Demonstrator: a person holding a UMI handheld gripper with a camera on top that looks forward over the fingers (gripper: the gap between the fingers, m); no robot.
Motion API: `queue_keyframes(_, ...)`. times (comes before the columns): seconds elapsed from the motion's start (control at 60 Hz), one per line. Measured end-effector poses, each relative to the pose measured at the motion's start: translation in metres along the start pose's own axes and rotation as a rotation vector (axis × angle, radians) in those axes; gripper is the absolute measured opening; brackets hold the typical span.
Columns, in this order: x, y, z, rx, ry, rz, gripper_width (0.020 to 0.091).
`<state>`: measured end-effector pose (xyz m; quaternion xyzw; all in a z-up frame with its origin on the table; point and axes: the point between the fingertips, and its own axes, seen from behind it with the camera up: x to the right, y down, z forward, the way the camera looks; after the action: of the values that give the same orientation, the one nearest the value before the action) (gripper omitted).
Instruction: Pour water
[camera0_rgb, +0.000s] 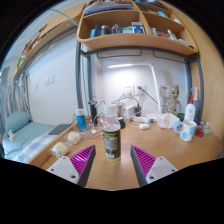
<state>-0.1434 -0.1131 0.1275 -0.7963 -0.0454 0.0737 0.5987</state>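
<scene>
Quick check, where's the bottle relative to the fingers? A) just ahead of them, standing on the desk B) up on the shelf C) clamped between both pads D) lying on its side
A: the bottle stands upright on the desk, just ahead of the open gripper, untouched by either pad.

No legible text, brand, number or sign is found. A dark label is borne by the bottle (112, 140) standing between the fingers, but no wording on it can be made out.

Bottle (112, 140) label text is too small to read.
</scene>
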Motion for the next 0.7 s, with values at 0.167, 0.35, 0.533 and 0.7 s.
queue_keyframes(0.167,0.0,-0.025,0.034,0.028,0.018,-0.03,0.0713)
queue_keyframes(0.35,0.007,-0.043,0.065,0.055,0.068,-0.045,0.071)
queue_keyframes(0.533,0.003,-0.059,0.074,0.121,0.097,-0.064,0.0513)
queue_keyframes(0.7,-0.005,-0.056,0.079,0.138,0.109,-0.063,0.0396)
